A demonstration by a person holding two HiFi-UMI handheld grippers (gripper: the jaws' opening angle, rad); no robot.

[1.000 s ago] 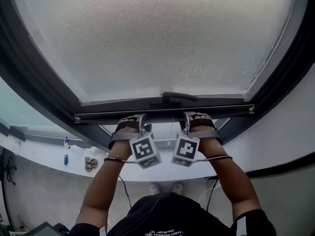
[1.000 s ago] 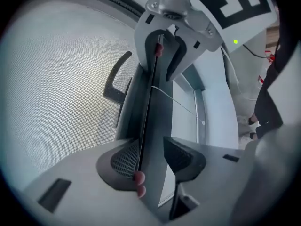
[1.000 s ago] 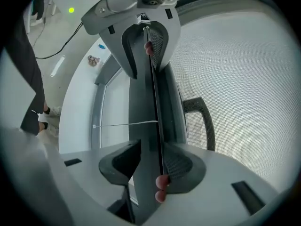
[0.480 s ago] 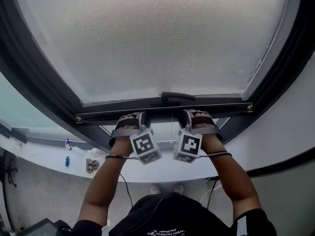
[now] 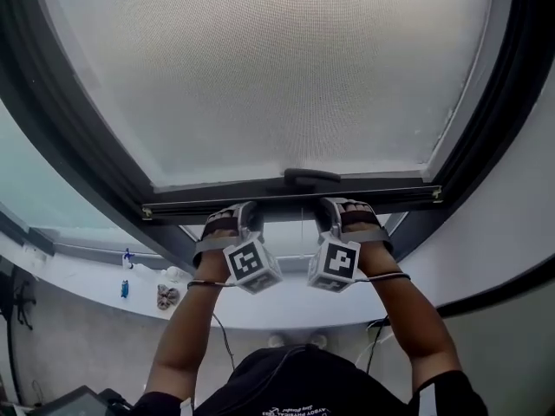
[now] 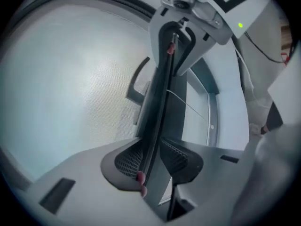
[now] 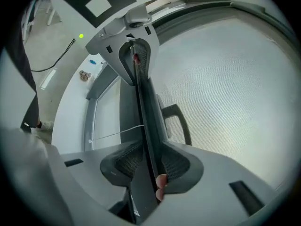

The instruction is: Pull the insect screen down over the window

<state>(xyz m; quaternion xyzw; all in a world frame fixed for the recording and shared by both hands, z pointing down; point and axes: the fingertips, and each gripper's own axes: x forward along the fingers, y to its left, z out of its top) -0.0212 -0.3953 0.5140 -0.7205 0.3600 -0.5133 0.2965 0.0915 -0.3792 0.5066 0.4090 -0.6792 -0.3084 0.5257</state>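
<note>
Insect screen [image 5: 269, 68] covered most of the window, mesh filling the dark frame [image 5: 69, 137]. Its bottom bar [image 5: 217, 206] ran across centre, with the handle [image 5: 310, 178] on it. Left gripper [image 6: 153, 154] clamped the bar at the handle's 7 o'clock, right gripper [image 7: 150, 161] at 5 o'clock. Both jaw pairs were narrow, pads pressed on the bar. White ledge [image 5: 87, 271] at 8 o'clock carried small items [image 5: 161, 295].

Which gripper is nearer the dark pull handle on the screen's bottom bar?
Right. The right gripper clamps the dark metal bottom bar just under the dark pull handle; the left gripper clamps the same bar farther off to the handle's left.
</note>
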